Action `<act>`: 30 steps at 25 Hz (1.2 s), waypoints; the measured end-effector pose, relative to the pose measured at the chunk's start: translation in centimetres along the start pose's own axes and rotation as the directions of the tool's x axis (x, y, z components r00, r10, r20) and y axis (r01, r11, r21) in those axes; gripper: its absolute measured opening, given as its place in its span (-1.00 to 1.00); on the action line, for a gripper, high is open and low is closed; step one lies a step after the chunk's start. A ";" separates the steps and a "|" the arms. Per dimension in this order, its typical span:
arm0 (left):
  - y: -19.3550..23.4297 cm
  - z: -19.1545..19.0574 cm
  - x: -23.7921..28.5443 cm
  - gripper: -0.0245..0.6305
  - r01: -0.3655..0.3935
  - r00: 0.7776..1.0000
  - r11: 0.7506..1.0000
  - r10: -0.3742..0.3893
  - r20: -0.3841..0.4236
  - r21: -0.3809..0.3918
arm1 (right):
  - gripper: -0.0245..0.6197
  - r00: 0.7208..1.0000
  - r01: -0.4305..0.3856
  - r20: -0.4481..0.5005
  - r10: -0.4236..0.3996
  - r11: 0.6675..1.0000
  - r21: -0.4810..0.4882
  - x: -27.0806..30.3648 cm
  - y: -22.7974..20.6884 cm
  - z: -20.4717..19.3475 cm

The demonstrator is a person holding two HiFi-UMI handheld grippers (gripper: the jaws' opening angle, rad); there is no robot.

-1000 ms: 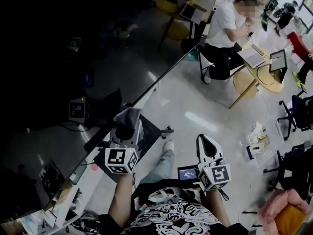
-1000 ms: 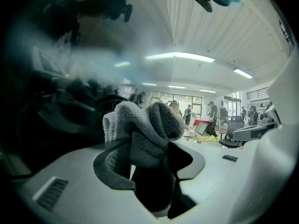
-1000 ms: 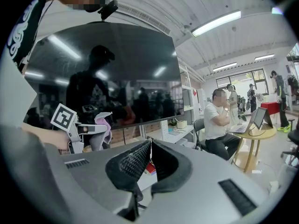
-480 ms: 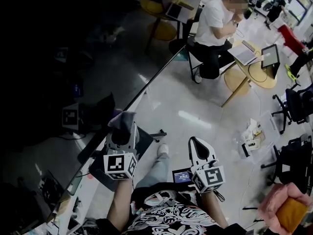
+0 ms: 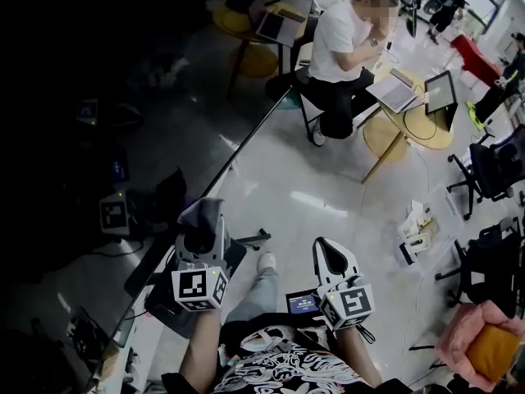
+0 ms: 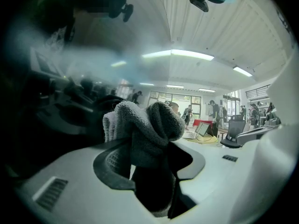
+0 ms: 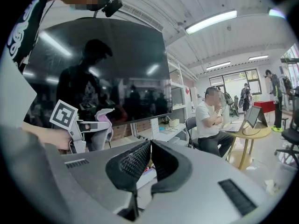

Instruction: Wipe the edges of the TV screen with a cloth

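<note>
The big dark TV screen (image 5: pixel 98 138) fills the left of the head view; its lower edge (image 5: pixel 238 158) runs diagonally toward the top right. My left gripper (image 5: pixel 205 212) is shut on a grey cloth (image 5: pixel 202 214), which sits right at that edge. In the left gripper view the bunched cloth (image 6: pixel 142 132) bulges out of the jaws, with the screen (image 6: pixel 51 78) close at the left. My right gripper (image 5: pixel 332 259) hangs away from the TV with its jaws together and nothing between them. The right gripper view shows the TV (image 7: pixel 103 73) and the left gripper (image 7: pixel 91 127).
A black TV stand foot (image 5: pixel 246 240) lies on the pale floor beside my leg. A seated person (image 5: pixel 340 48) works at a round wooden table (image 5: pixel 410 121) behind. Office chairs (image 5: pixel 492 171) stand at the right. A white shelf (image 7: pixel 168 132) runs under the screen.
The view has shifted; both grippers sit slightly lower and to the left. The left gripper has slid along the TV's lower edge with the cloth still in it.
</note>
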State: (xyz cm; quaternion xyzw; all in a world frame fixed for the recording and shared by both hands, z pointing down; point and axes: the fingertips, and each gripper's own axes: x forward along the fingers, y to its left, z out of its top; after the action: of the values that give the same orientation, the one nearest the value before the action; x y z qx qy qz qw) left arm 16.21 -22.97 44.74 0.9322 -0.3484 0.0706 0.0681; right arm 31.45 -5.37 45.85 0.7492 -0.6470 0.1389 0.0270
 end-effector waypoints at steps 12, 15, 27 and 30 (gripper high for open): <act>-1.2 0.7 5.1 -0.32 0.048 0.999 0.999 -0.048 -0.014 -0.009 | -0.83 0.999 0.052 -0.001 -0.052 0.999 -0.008 1.8 -3.1 1.3; -1.7 0.8 6.4 -0.32 0.063 0.998 0.998 -0.063 -0.023 -0.008 | -0.83 0.998 0.061 -0.007 -0.061 0.998 0.004 2.3 -3.7 1.7; -4.0 1.1 12.4 -0.32 0.118 0.992 0.993 -0.118 -0.048 -0.011 | -0.83 0.995 0.097 -0.018 -0.097 0.995 0.016 4.8 -7.4 3.4; -3.9 1.1 12.5 -0.32 0.128 0.991 0.992 -0.128 -0.044 -0.011 | -0.83 0.995 0.099 -0.015 -0.099 0.995 0.013 5.0 -7.1 3.4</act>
State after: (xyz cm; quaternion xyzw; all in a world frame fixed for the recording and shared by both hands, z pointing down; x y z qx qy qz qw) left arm 28.20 -28.28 45.62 0.9505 -0.2866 0.0855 0.0841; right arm 39.58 -9.81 44.76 0.7794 -0.6081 0.1469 0.0333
